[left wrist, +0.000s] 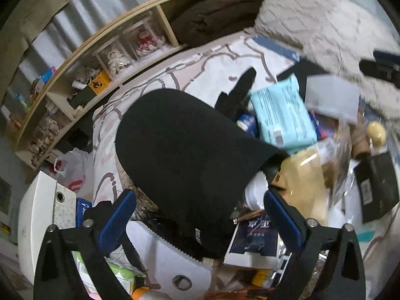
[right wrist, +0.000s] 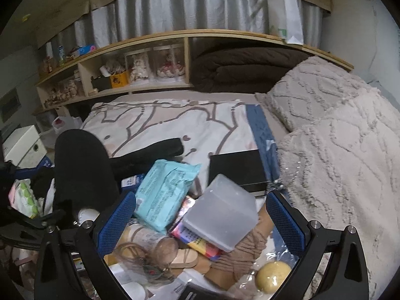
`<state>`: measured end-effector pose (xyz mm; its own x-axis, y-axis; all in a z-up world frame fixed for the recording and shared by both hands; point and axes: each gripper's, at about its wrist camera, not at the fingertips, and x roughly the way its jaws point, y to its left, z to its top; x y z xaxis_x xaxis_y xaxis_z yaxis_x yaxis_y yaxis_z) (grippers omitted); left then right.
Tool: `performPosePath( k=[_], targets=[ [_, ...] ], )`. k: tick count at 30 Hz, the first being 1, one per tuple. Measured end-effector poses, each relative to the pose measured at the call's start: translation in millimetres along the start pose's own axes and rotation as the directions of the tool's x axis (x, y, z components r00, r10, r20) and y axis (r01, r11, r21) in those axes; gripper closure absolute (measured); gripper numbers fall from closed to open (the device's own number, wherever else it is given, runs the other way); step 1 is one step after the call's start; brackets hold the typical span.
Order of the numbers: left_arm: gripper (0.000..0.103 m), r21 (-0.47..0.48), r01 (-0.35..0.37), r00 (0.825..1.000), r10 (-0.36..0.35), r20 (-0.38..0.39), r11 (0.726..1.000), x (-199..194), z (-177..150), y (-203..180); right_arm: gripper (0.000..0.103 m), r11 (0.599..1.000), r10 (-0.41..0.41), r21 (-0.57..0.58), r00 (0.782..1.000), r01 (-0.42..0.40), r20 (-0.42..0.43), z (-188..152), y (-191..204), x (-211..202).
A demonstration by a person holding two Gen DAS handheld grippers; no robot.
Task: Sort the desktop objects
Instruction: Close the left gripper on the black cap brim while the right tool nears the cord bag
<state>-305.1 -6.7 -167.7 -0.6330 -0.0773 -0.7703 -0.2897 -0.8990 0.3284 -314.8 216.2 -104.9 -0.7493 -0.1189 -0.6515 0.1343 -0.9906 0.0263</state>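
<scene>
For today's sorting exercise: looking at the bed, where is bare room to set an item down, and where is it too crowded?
Free: the patterned sheet between the shelf and the black sock. Crowded: the pile near both grippers, with the teal pack, clear box, black cap and twine.

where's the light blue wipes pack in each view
Left wrist: the wipes pack lies right of centre, past the black cap.
Right wrist: the pack lies just left of centre, above the left pad of the right claw.
Shared landmark: the black cap, left of the pack in both.
</scene>
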Motion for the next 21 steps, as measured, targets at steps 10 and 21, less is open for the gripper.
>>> performPosePath(
  k=[10, 21],
  targets=[
    [0.025, 0.015, -0.086, 0.996, 0.086, -0.029, 0.996, 14.1, -2.9, 4.8, 0.000, 0.977, 0.164, -0.116, 0.979, -0.178, -0.125, -9.8, 33.1, 12.8],
    [0.025, -0.098, -0.032, 0.998, 0.026, -0.055, 0.995, 19.1, -1.7, 17.0, 0.000, 0.948, 0.171, -0.220, 0.951, -0.231, -0.259, -28.9, 57.5, 35.3]
  ],
)
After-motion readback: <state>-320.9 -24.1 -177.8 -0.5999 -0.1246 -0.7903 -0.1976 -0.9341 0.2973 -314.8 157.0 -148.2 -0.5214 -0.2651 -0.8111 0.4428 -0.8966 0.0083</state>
